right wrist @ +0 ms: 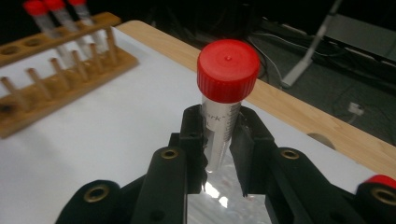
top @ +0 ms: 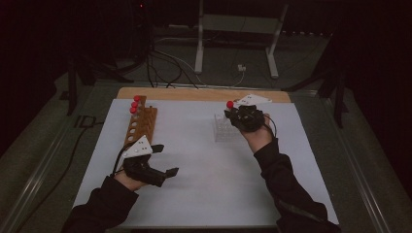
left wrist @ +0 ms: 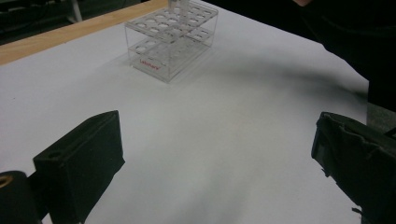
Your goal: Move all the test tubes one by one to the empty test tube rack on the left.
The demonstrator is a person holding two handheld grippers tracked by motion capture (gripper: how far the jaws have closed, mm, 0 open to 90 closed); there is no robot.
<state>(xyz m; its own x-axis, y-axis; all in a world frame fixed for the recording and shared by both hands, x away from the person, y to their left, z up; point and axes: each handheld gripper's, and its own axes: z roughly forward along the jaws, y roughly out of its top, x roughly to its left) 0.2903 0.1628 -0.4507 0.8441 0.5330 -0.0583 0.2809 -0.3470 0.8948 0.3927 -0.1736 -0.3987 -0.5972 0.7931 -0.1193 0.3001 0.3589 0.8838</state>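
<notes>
My right gripper [top: 244,116] is shut on a clear tube with a red cap [top: 230,104] and holds it upright just above the clear plastic rack [top: 224,130]. In the right gripper view the jaws of the right gripper [right wrist: 219,135] press on the tube [right wrist: 228,70] below its cap. A wooden rack [top: 141,125] at the left carries three red-capped tubes [top: 134,104] at its far end. My left gripper [top: 163,161] rests low on the white sheet in front of that rack, open, with nothing between its jaws. The left gripper view looks across the sheet to the clear rack [left wrist: 170,39].
A white sheet [top: 194,165] covers the table, and a strip of bare wood [top: 194,93] shows along the far edge. Beyond the table are cables and a metal stand [top: 238,29] on the floor. Another red cap [right wrist: 380,181] peeks in at the lower right.
</notes>
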